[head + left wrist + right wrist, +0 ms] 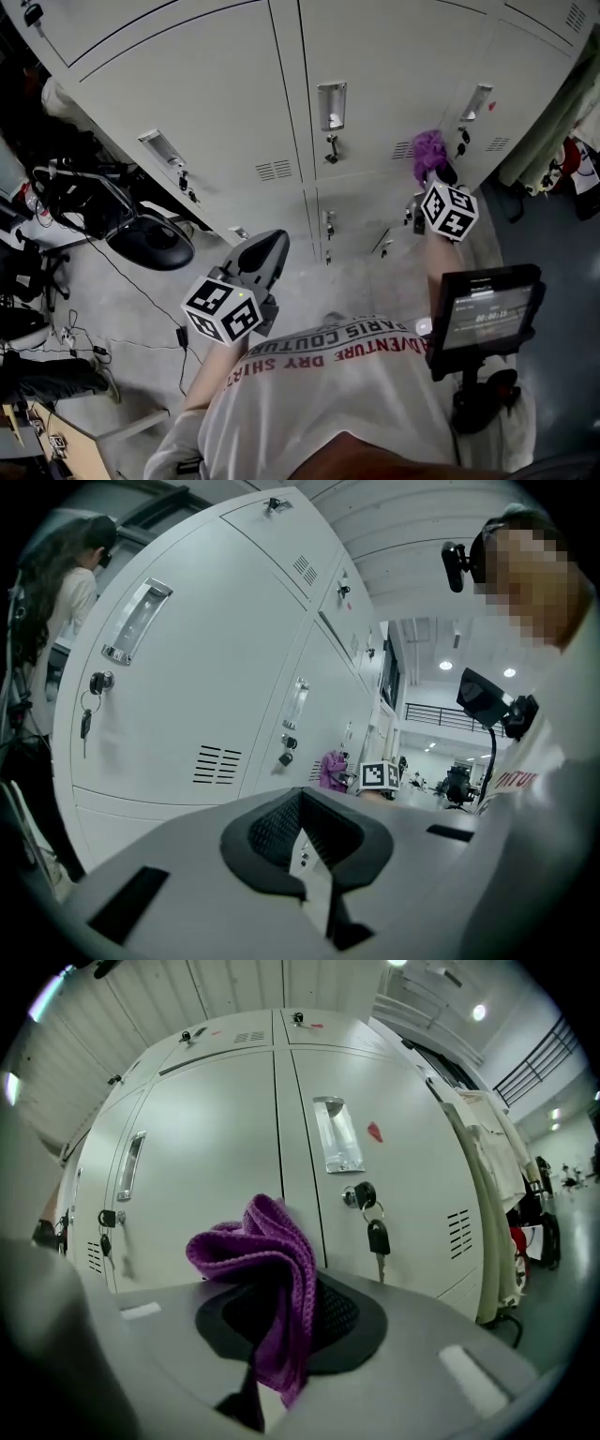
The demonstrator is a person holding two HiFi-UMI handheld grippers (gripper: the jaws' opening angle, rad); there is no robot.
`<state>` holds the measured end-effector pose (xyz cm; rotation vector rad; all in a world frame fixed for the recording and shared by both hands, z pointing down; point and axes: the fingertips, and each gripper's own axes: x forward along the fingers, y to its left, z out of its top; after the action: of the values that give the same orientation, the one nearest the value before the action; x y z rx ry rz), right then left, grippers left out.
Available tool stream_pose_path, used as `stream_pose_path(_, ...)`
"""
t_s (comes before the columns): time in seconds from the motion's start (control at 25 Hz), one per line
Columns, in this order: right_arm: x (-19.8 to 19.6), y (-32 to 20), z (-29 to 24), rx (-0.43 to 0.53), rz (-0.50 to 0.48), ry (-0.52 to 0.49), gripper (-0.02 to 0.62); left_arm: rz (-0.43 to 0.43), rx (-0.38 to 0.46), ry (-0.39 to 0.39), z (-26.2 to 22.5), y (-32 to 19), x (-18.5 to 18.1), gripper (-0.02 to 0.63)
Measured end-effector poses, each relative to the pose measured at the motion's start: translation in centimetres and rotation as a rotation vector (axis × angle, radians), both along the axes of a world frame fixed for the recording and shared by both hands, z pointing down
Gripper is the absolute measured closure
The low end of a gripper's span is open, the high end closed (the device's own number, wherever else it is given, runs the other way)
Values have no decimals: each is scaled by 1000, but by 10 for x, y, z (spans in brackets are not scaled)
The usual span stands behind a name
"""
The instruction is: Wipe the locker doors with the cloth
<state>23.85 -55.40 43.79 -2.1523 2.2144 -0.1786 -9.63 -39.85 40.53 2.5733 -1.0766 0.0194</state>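
A row of pale grey locker doors fills the upper head view. My right gripper is shut on a bunched purple cloth, held up close to a lower door beside its vent slots. In the right gripper view the cloth sticks up from the right gripper, in front of the seam between two doors, near a hanging key and a chrome handle. My left gripper hangs lower, away from the doors, shut and empty.
A black chair and cables lie on the floor at the left. A screen on a mount sits at my right side. Clothes hang right of the lockers. Another person stands at the lockers' far end.
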Motion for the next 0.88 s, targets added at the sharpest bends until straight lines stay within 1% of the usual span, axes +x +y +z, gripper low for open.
stream_pose_path(0.08, -4, 6, -6, -8, -8, 18, 528, 2, 5, 1, -3, 6, 0, 604)
stream_pose_path(0.16, -15, 20, -19, 7, -44, 31, 528, 2, 20, 4, -9, 14, 0, 604)
stream_pose_path(0.24, -36, 43, -34, 22, -110, 24, 528, 5, 40, 7, -17, 27, 0, 604)
stream_pose_path(0.32, -63, 75, -50, 24, -199, 18, 528, 16, 62, 10, -26, 45, 2, 604)
stream_pose_path(0.48, -123, 159, -72, -10, -406, 17, 528, 77, 104, 8, -42, 94, 15, 604)
stream_pose_path(0.64, -166, 260, -76, -31, -561, 30, 528, 142, 104, 22, -38, 155, 23, 604)
stream_pose_path(0.76, -186, 330, -55, -60, -638, 44, 528, 167, 85, 40, -21, 196, 26, 604)
stream_pose_path(0.88, -188, 388, -27, -116, -672, 3, 528, 193, 55, 43, -7, 235, 39, 604)
